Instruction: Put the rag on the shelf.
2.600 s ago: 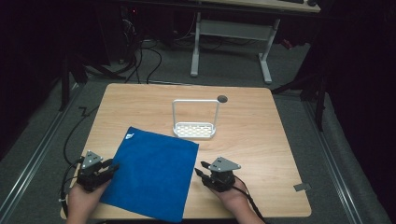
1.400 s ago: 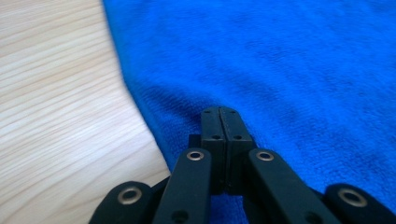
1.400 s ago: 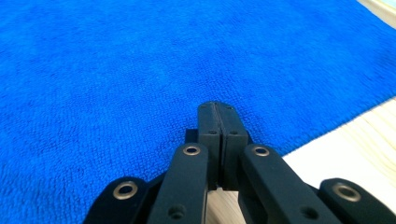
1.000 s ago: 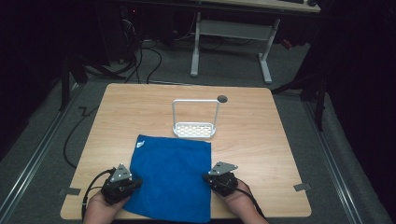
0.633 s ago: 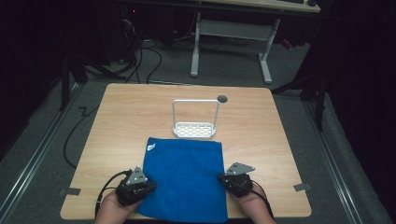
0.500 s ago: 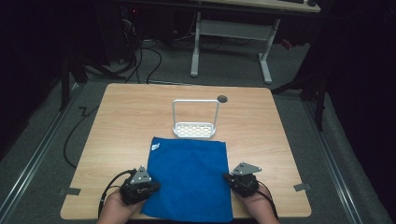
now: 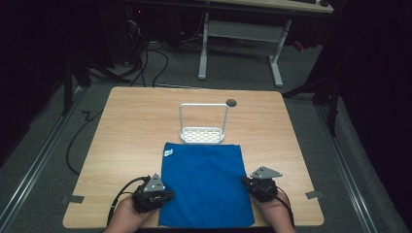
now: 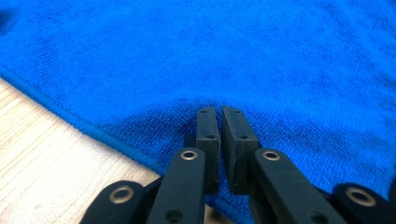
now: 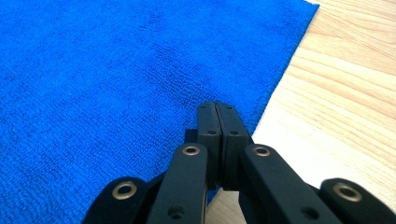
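On the near half of the wooden table (image 7: 126,131) a blue cloth (image 7: 204,182) is lying spread flat, its far edge just in front of a small white wire rack (image 7: 202,127) that is standing upright near the middle of the tabletop. A small white tag (image 7: 168,153) is showing at the cloth's far left corner. Its near edge is reaching the table's front edge.

The person's two hands are coming in from the bottom, one on each side of the cloth. The left gripper (image 8: 218,122) is sitting at the cloth's left edge near the front, and in its own view the two black jaws are lying almost together, with only a thin slit between them, over the blue fabric just inside the hem; I cannot tell whether any cloth is pinched in that slit. The right gripper (image 9: 217,117) is sitting at the cloth's right edge, and its jaws are pressed fully together, resting just inside the hem where the cloth is meeting bare wood.

A dark round hole (image 7: 231,102) is showing in the tabletop beyond the rack, toward the far right.
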The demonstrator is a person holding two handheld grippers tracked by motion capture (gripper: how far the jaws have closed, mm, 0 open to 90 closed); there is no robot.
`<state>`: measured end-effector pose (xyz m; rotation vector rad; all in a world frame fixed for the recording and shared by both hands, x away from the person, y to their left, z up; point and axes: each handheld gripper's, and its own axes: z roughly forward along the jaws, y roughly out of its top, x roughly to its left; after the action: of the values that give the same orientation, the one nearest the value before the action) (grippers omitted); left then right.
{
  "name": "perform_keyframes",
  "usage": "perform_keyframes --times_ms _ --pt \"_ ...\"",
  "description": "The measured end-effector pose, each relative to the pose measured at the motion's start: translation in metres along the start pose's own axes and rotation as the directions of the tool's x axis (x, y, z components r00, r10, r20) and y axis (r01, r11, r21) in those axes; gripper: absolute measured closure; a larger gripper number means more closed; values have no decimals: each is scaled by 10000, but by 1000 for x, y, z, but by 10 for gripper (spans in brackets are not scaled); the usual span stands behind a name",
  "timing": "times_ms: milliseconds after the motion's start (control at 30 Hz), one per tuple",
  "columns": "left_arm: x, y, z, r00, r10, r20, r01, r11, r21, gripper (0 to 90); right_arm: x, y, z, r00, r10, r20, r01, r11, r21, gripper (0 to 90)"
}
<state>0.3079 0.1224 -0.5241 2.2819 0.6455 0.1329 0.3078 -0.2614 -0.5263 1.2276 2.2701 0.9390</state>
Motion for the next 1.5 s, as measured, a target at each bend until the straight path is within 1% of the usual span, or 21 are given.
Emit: perform_keyframes --times_ms 167,200,300,333,500,533,667,700,733,767,800,833,867,900,1000,1100,1200,1367,1400,1467,1500 --pt "-1 0 0 10000 1 -15 -1 10000 9 847 -4 0 0 9994 298 -162 -298 9996 3 880" --pt "-1 0 -1 10000 7 -59 -7 10000 22 844 -5 0 -1 9984 492 -277 -495 9987 -106 873" --pt "0 0 -3 10000 -16 -95 16 10000 -22 833 -6 1 -4 9973 628 -393 -640 9975 -302 861" --pt "3 0 -6 9998 -163 -100 161 9996 -224 828 -5 2 -7 9965 730 -398 -750 9960 -494 853" --pt "8 -1 -12 9987 -491 -149 480 9966 -664 815 -3 2 -9 9961 736 -480 -767 9949 -648 806" --pt "11 -1 -17 9975 -655 -253 630 9939 -903 811 -3 2 -9 9962 733 -465 -763 9948 -672 798" --pt "16 -2 -21 9942 -936 -535 866 9888 -1214 775 -3 2 -9 9961 775 -429 -805 9940 -740 767" --pt "18 -3 -22 9924 -1045 -647 953 9866 -1325 775 -3 2 -9 9959 798 -433 -828 9938 -742 761" --pt "22 -3 -24 9872 -1317 -900 1166 9807 -1567 752 -3 2 -9 9959 789 -450 -822 9936 -777 762" --pt "22 -3 -24 9872 -1317 -900 1166 9807 -1567 746 -3 2 -9 9959 789 -450 -822 9936 -777 762" --pt "26 -2 -24 9807 -1547 -1193 1322 9751 -1781 739 -3 2 -8 9959 802 -429 -835 9931 -818 756" --pt "26 -2 -24 9807 -1547 -1193 1322 9751 -1781 731 -4 2 -8 9958 807 -423 -840 9931 -822 755" --pt "31 1 -24 9741 -1758 -1421 1472 9704 -1914 729 -4 3 -8 9954 863 -423 -896 9924 -839 756" --pt "33 3 -23 9712 -1834 -1520 1519 9685 -1973 730 -4 3 -8 9950 914 -412 -946 9919 -848 755" --pt "36 6 -21 9666 -1856 -1766 1501 9689 -1967 729 -5 4 -7 9944 1000 -334 -1025 9912 -843 757" --pt "42 14 -16 9585 -1867 -2155 1465 9708 -1898 725 -5 4 -8 9942 1009 -363 -1038 9905 -900 753" --pt "50 24 -10 9489 -2009 -2432 1543 9681 -1975 722 -4 4 -10 9943 989 -387 -1024 9893 -1039 739" --pt "59 37 -5 9420 -2162 -2569 1619 9628 -2164 722 -4 5 -12 9946 937 -438 -982 9885 -1151 739" --pt "63 44 0 9377 -2221 -2673 1621 9599 -2288 724 -5 5 -13 9934 1018 -529 -1074 9873 -1170 746" --pt "69 51 2 9323 -2306 -2787 1697 9593 -2258 726 -6 5 -13 9930 1040 -567 -1101 9869 -1179 745" --pt "69 51 2 9323 -2306 -2787 1697 9593 -2258 726 -6 5 -13 9930 1040 -567 -1101 9869 -1179 745"
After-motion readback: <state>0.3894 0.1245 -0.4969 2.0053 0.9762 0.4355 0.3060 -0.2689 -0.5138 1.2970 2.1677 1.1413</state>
